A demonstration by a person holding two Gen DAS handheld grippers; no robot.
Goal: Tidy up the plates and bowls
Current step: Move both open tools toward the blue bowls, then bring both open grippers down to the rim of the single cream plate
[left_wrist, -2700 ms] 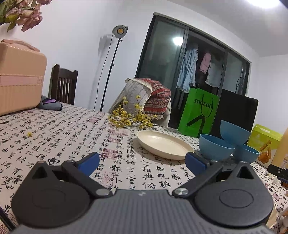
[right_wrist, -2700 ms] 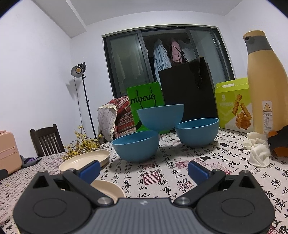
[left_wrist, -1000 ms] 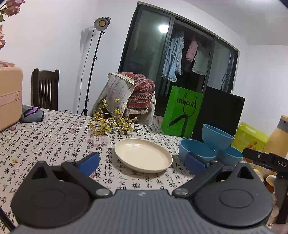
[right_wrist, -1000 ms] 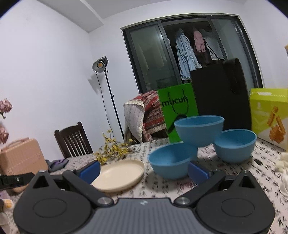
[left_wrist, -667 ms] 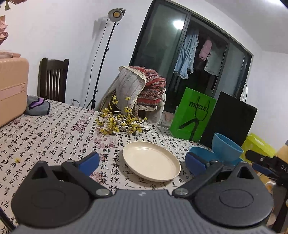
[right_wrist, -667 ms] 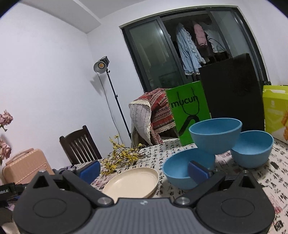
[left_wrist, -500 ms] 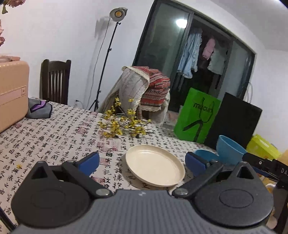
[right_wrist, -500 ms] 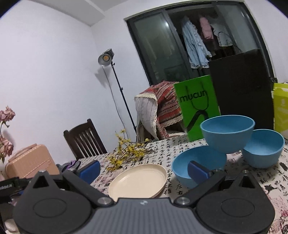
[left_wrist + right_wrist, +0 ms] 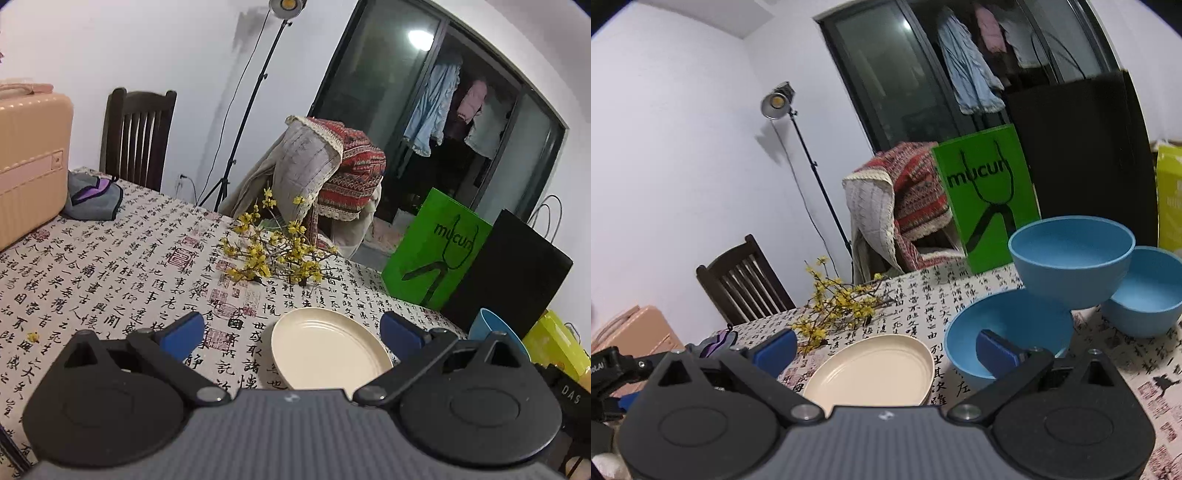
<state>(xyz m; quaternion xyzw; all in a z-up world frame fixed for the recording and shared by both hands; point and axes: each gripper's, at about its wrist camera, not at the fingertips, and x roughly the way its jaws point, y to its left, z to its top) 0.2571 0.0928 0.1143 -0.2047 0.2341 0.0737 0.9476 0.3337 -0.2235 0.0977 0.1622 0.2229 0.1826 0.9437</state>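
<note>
A cream plate (image 9: 327, 352) lies on the patterned tablecloth, straight ahead of my left gripper (image 9: 291, 334), which is open and holds nothing. In the right wrist view the same cream plate (image 9: 871, 373) sits between the open fingers of my right gripper (image 9: 886, 350), which is above it and not touching. Three blue bowls stand to the right: a near bowl (image 9: 1008, 332), a second bowl (image 9: 1071, 254) perched on the rims of the others, and a third bowl (image 9: 1145, 291) behind. Only one blue bowl's edge (image 9: 491, 328) shows in the left wrist view.
Yellow flower sprigs (image 9: 273, 254) lie beyond the plate. A green bag (image 9: 990, 199) and a black bag (image 9: 1082, 147) stand at the far table edge, a yellow box (image 9: 554, 343) to the right. A pink case (image 9: 29, 158) and grey cloth (image 9: 92, 195) sit left. Chairs stand behind.
Both grippers have risen and tilted down toward the plate, which now sits nearer the middle of each view. The right gripper has swung left. Both stayed open.
</note>
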